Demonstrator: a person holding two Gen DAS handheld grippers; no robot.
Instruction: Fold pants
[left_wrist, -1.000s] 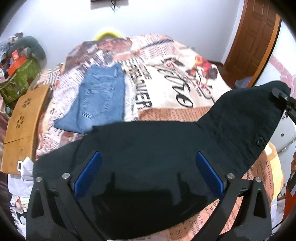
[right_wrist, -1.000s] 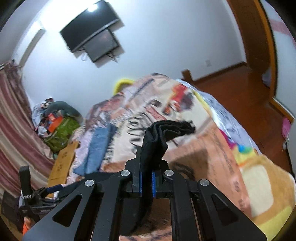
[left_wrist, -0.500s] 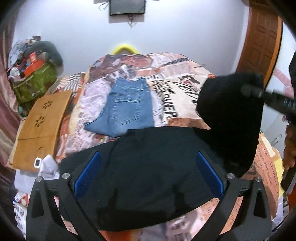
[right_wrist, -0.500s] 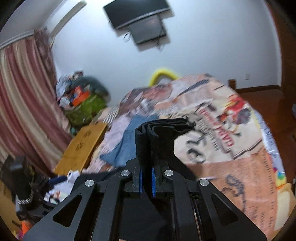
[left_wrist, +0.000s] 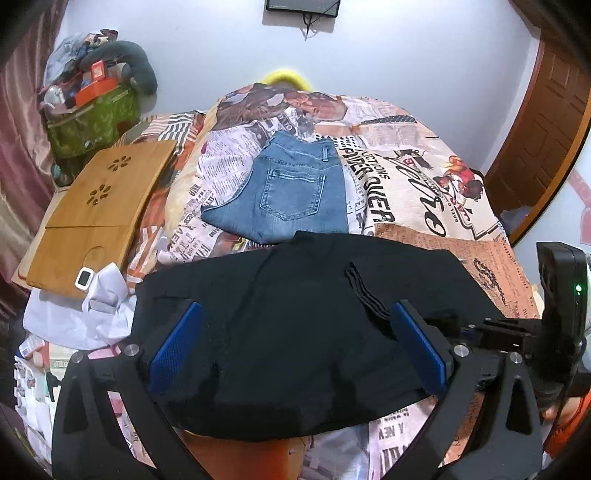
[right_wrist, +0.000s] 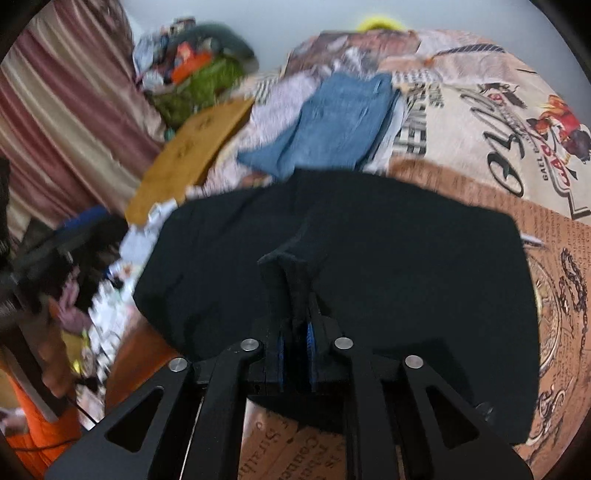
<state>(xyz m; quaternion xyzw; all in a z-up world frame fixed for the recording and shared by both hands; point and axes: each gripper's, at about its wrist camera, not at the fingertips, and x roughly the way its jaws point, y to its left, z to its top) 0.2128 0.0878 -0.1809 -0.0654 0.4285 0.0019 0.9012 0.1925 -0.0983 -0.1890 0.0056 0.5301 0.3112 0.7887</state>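
The black pants (left_wrist: 295, 325) lie folded on the printed bedspread (left_wrist: 424, 184) near the bed's front edge; they also show in the right wrist view (right_wrist: 388, 258). My left gripper (left_wrist: 295, 343) is open and empty, its blue pads (left_wrist: 173, 343) spread just above the pants. My right gripper (right_wrist: 293, 339) is shut on a bunched edge of the black pants (right_wrist: 284, 280), low over the folded pile. The right gripper's body (left_wrist: 517, 332) shows at the right of the left wrist view.
Folded blue jeans (left_wrist: 288, 192) lie behind the black pants. A wooden lap tray (left_wrist: 99, 214) sits at the bed's left edge, with white paper (left_wrist: 74, 317) below it. A green bag with clutter (left_wrist: 88, 118) stands far left. A wooden door (left_wrist: 546, 129) is at right.
My right gripper swung the held part of the black pants from high on the right, over and down onto the rest of the pants. My left gripper stayed open.
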